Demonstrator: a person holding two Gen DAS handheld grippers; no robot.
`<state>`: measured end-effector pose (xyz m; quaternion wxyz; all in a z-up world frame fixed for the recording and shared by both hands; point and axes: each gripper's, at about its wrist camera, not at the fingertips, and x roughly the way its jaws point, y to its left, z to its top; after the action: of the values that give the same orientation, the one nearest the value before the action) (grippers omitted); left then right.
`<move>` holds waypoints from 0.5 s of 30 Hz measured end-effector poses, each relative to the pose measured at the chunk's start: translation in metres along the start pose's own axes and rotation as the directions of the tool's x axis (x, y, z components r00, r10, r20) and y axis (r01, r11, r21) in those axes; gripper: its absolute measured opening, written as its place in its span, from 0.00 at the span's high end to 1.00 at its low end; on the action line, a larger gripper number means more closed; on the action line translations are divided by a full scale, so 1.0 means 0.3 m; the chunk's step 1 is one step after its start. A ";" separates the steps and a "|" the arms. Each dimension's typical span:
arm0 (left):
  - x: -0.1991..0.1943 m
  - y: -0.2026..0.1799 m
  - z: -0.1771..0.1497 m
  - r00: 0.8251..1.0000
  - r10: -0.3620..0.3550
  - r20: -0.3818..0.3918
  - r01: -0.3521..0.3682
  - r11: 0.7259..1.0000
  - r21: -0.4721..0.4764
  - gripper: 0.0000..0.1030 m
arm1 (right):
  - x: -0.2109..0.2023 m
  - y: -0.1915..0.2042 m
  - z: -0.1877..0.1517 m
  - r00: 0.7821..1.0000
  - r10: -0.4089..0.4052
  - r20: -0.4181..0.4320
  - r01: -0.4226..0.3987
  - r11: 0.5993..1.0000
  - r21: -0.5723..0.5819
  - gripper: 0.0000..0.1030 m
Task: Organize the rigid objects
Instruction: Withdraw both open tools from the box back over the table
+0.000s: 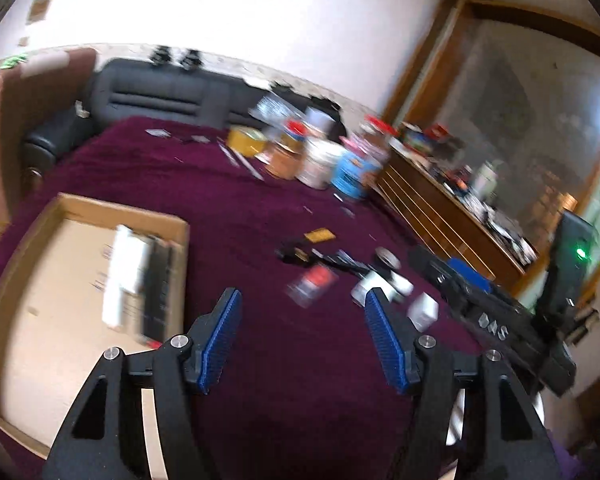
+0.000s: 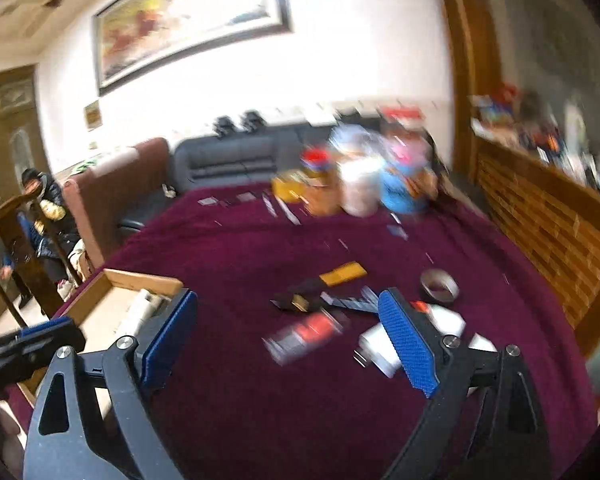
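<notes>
Both views are motion-blurred. My left gripper [image 1: 302, 300] is open and empty above the maroon tablecloth [image 1: 228, 208]. My right gripper [image 2: 290, 300] is open and empty too; its body shows at the right of the left wrist view [image 1: 496, 312]. A shallow cardboard box [image 1: 40, 280] lies at the left and holds a white block [image 1: 126, 276] beside a black one [image 1: 158, 280]. Small loose items lie ahead: a red-and-white pack [image 1: 312, 282], a white adapter [image 2: 376, 346], a tape roll [image 2: 439, 285], a yellow card [image 2: 343, 273] and dark pieces [image 2: 300, 300].
Several jars and tins [image 1: 320, 156] stand at the table's far side. A dark sofa [image 1: 160, 94] sits behind the table. A wooden cabinet [image 1: 452, 208] with clutter on top runs along the right. A wooden chair [image 2: 16, 240] stands at the left.
</notes>
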<state>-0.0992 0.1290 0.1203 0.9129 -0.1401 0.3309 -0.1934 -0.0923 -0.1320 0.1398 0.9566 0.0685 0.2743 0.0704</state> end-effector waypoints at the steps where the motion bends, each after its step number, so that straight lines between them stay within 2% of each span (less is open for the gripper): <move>1: 0.019 -0.030 -0.017 1.000 -0.006 -0.022 0.006 1.000 0.008 0.44 | -0.010 -0.051 -0.015 1.000 -0.013 -0.008 0.013 1.000 0.024 0.11; 5: 0.082 -0.117 -0.087 0.994 -0.002 -0.109 0.006 0.999 0.036 0.44 | -0.065 -0.213 -0.069 0.997 -0.078 -0.004 0.078 0.995 0.058 0.11; 8: 0.118 -0.156 -0.138 0.987 -0.003 -0.159 0.006 1.000 0.018 0.44 | -0.083 -0.307 -0.094 0.997 -0.078 -0.010 0.079 0.991 0.108 0.11; 11: 0.123 -0.170 -0.168 0.984 0.020 -0.179 -0.015 0.999 0.028 0.44 | -0.068 -0.372 -0.122 0.996 -0.079 -0.044 0.084 0.987 0.134 0.11; 15: 0.106 -0.168 -0.180 0.983 0.042 -0.181 -0.037 0.999 0.030 0.44 | -0.044 -0.385 -0.147 0.994 -0.081 -0.078 0.090 0.988 0.128 0.11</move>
<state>-0.1254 0.0633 0.0823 0.8845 -0.1031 0.4127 -0.1916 -0.1156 -0.2436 0.0899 0.9415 0.1169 0.3158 0.0135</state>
